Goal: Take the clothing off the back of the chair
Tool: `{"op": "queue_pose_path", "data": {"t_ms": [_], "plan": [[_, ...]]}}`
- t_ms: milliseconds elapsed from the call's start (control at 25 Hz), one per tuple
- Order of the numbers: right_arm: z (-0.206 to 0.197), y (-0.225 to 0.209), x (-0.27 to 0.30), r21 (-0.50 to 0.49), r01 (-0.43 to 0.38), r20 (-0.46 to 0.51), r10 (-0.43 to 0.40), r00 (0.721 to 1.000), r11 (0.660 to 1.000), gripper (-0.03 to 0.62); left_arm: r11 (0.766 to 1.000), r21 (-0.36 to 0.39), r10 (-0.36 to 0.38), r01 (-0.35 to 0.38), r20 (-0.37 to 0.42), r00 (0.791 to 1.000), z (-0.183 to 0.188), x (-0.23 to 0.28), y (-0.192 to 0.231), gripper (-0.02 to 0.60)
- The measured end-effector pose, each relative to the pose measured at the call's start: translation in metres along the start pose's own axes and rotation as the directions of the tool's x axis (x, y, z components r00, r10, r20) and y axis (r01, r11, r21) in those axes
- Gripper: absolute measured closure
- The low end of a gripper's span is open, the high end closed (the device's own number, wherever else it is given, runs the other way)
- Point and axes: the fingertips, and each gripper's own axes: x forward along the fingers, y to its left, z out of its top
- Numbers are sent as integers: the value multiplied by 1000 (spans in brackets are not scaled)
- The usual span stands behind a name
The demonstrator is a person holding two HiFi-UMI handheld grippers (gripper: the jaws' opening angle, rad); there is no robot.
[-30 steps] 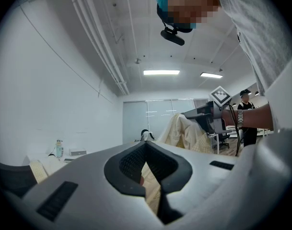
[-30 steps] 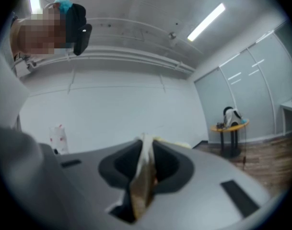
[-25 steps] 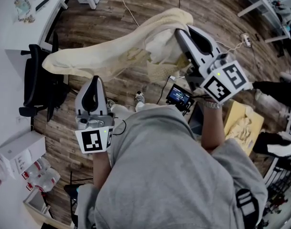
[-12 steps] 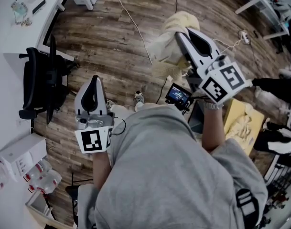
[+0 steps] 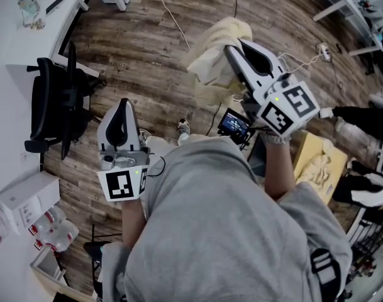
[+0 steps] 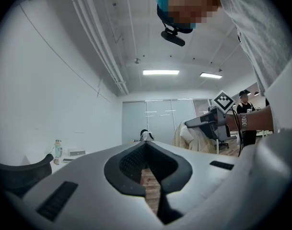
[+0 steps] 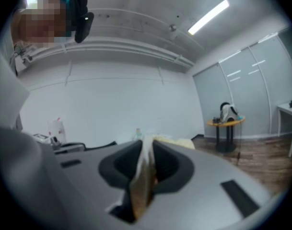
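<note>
Cloth (image 5: 232,27) no longer reaches to the chair (image 5: 56,109). A second ago it stretched in a long cream band from the chair's back across to the right gripper (image 5: 229,44); now it is bunched up at that gripper, well apart from the chair and off to its right in the head view. The chair's back shows bare, so the task's main step looks done, and what remains is probably only to carry the cloth off or set it down.

The right gripper's jaws are narrowed onto a fold of the cloth, which stands pinched between them in its own view. The left gripper (image 5: 122,106) hangs near the chair, a little right of it and nearer the person, with its jaws drawn together and nothing between them.

The cloth is pale cream, soft and thick-looking, perhaps fleece or knit, and it falls in loose, rounded folds with a thinner fold at the pinch. The chair is black, with a curved back and slim armrests. Under both lies a floor (image 5: 147,55) of brown wood-grain planks.
</note>
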Motion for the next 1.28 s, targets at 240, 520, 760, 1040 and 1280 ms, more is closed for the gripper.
{"op": "queue_pose_path", "data": {"t_ms": [240,520,760,1040,1280], "plan": [[-18,20,14,23,-67,-24,67,997,998,511,1000,6,10,-10,-3,1000,-1,-2,2,548],[-34,49,32,19,-152,-70,153,986,988,511,999,14,34,-34,-5,999,4,-5,6,548],[-49,69,41,-5,-201,-106,199,974,980,511,999,20,44,-44,-7,999,1,-10,7,548],[-60,73,41,-6,-211,-131,208,969,978,511,999,17,51,-51,-8,999,0,-12,7,548],[-61,70,38,-9,-201,-137,198,970,979,511,998,17,53,-53,-9,999,-1,-15,7,548]]}}
